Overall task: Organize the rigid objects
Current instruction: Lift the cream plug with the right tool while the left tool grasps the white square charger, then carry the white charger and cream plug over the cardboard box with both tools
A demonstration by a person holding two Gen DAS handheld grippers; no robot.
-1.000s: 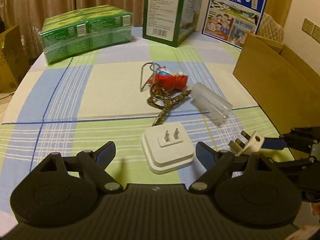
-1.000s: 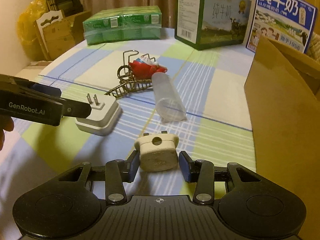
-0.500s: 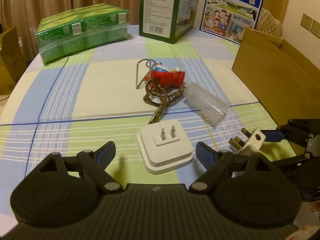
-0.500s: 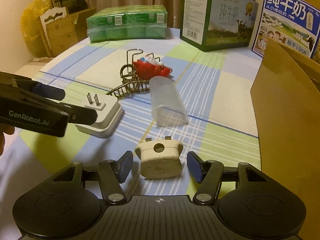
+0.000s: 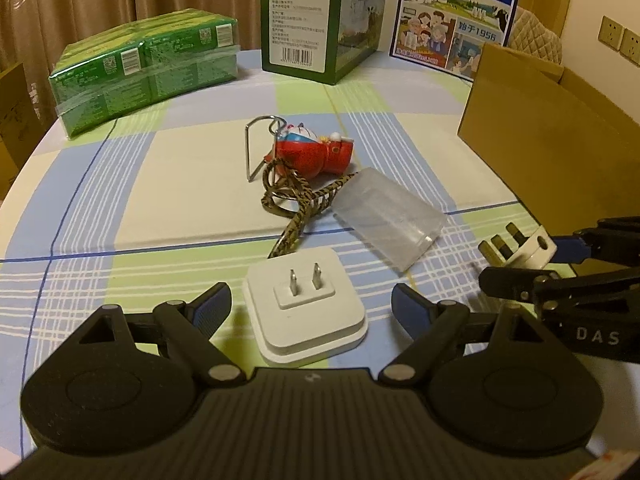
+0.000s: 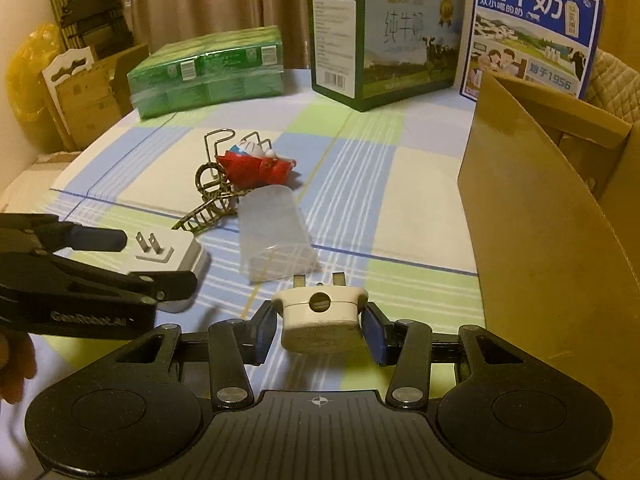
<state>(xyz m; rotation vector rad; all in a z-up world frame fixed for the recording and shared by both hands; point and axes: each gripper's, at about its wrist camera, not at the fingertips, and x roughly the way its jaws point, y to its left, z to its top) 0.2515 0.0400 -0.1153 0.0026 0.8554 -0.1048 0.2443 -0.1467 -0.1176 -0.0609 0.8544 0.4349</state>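
— What are your jaws doing?

— My left gripper [image 5: 310, 304] stands wide, its blue pads either side of the square white two-pin charger block [image 5: 306, 306] lying pins-up on the checked tablecloth [image 5: 160, 184]; neither pad touches it. My right gripper [image 6: 318, 330] is narrow and closing, the round cream three-pin plug [image 6: 318, 316] between its pads; the pads sit at the plug's sides, and I cannot tell for certain that they press it.

— Where does that plug sit?

— In the left wrist view at about 3 o'clock from the charger, near the open brown cardboard box [image 6: 552, 216].

— Count the rest.

— One clear plastic tube-shaped cover [image 5: 388, 220] lying on its side, at 1 o'clock from the charger. One red and blue toy figure [image 5: 314, 152] at 12 o'clock, against one bent wire stand [image 5: 256, 144], with one patterned brown hair claw [image 6: 208, 208] beside them. Farther back: one green shrink-wrapped pack of cartons [image 5: 144, 68] at 10 o'clock, one dark green milk carton box [image 5: 316, 20] at 12, one blue milk box [image 5: 456, 12] at 1.
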